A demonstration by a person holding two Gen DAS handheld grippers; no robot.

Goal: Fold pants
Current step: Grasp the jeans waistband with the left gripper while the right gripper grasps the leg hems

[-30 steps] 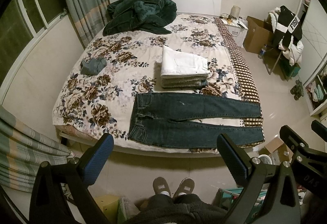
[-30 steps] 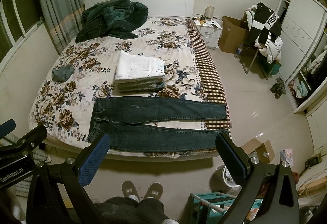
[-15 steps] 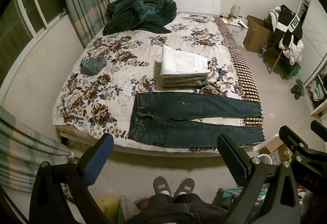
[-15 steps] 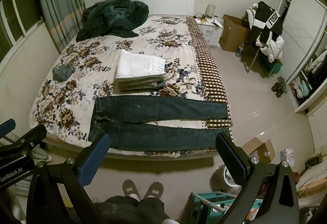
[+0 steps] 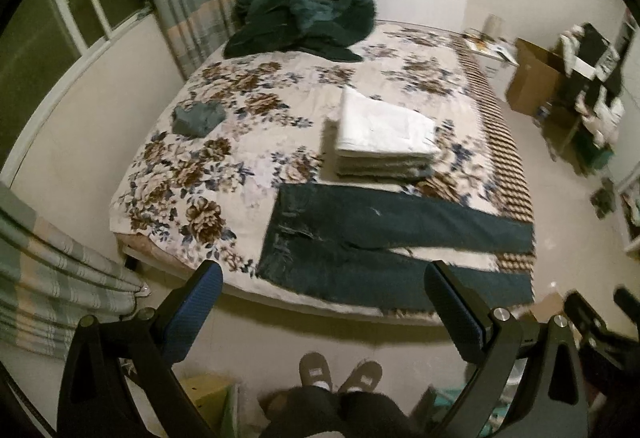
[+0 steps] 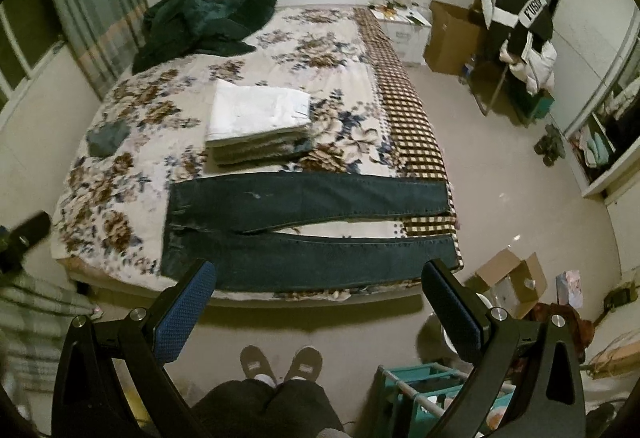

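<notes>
Dark blue jeans [image 5: 380, 246] [image 6: 304, 230] lie flat along the near edge of the flower-patterned bed [image 5: 200, 166] [image 6: 120, 174], waist to the left, both legs stretched right and slightly apart. My left gripper [image 5: 324, 278] hangs open above the floor in front of the bed, short of the jeans, nothing between its fingers. My right gripper [image 6: 320, 274] is open too, held high before the bed edge, apart from the jeans. The other gripper shows at the edge of each view.
A stack of folded clothes with a white piece on top [image 5: 384, 134] [image 6: 260, 118] sits just behind the jeans. A dark green jacket [image 5: 304, 22] lies by the headboard, a small grey cloth [image 5: 198, 118] at the left. Cardboard boxes [image 6: 508, 282], a teal rack [image 6: 424, 394] and the person's slippers [image 6: 280, 362] occupy the floor.
Both grippers have moved forward and tilted, so the bed and jeans appear nearer and skewed. The views are motion-blurred. The jeans have not moved; both grippers stay open.
</notes>
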